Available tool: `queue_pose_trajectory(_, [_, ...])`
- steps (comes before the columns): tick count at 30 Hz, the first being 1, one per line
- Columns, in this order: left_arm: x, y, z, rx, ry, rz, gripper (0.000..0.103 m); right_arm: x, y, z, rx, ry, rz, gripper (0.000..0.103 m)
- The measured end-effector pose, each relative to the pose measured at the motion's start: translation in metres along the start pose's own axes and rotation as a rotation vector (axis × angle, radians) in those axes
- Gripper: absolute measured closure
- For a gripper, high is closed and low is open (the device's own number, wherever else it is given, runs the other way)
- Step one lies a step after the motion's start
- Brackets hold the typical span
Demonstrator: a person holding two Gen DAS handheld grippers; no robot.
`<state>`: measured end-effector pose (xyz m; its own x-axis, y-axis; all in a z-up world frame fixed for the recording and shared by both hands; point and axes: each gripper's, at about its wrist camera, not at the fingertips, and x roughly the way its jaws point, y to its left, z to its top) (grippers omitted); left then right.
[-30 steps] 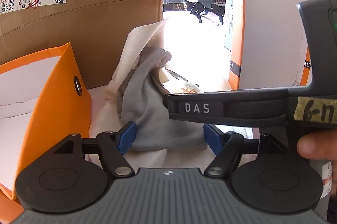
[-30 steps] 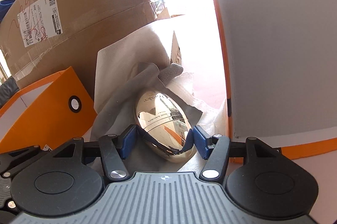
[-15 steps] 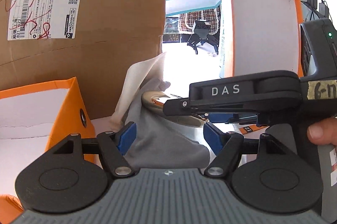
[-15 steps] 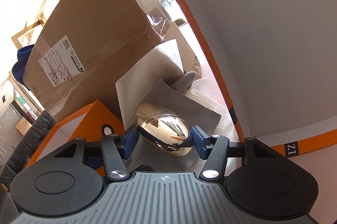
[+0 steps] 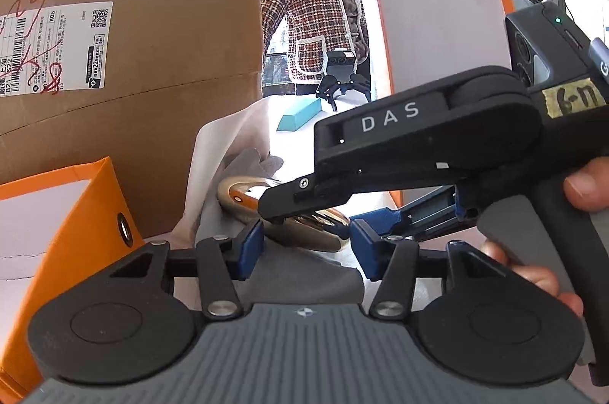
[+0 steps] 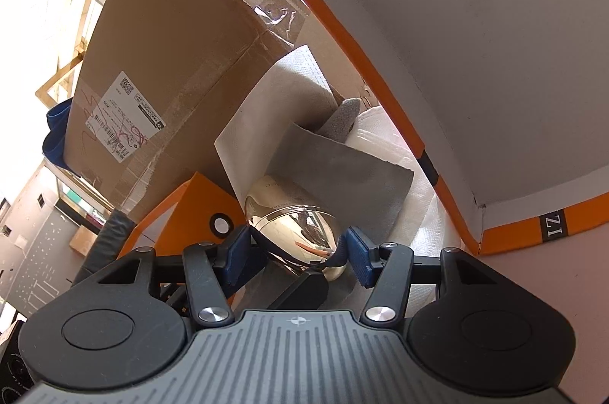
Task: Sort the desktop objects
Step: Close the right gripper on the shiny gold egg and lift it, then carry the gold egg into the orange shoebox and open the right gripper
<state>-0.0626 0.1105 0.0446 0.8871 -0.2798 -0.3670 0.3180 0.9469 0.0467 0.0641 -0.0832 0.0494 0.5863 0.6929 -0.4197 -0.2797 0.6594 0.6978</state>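
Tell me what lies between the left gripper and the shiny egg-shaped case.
In the left wrist view, gray cloth lies between the left gripper and the shiny case; the right gripper reaches in above.

Right gripper [image 6: 295,253]: jaws closed onto the shiny egg-shaped case [image 6: 293,233], blue pads touching it on both sides, body tilted with its nose pointing down. Left gripper [image 5: 306,250]: jaws apart, blue fingers [image 5: 249,248] level and just below the right unit's nose, nothing clamped between them. Person's right hand [image 5: 548,248] wraps the right gripper's handle, thumb on top and fingers curled underneath.
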Motion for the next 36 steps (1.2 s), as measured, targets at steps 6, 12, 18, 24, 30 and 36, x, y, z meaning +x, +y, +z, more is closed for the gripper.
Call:
queue_pose_trajectory(6, [0.019,0.024,0.006,-0.202,0.026,-0.044,0.041,0.000,0.002,-0.001,0.007,0.013,-0.007,0.051])
queue_pose_trajectory(12, [0.017,0.014,0.004,-0.124,-0.037,-0.015,0.047,-0.003,0.002,-0.001,0.004,0.000,0.008,0.052])
queue_pose_trajectory(18, [0.013,0.018,0.003,-0.139,-0.056,-0.019,0.047,-0.005,0.004,-0.001,0.000,-0.013,0.025,0.053])
queue_pose_trajectory(24, [0.010,0.017,0.013,-0.112,-0.119,-0.002,0.048,-0.014,0.017,0.001,-0.032,-0.051,0.064,0.053])
queue_pose_trajectory(30, [-0.012,0.021,0.022,-0.119,-0.152,0.030,0.051,-0.021,0.041,-0.003,-0.096,-0.082,0.069,0.053])
queue_pose_trajectory(36, [-0.047,0.028,0.028,-0.088,-0.218,0.080,0.053,-0.031,0.074,-0.010,-0.155,-0.105,0.108,0.053])
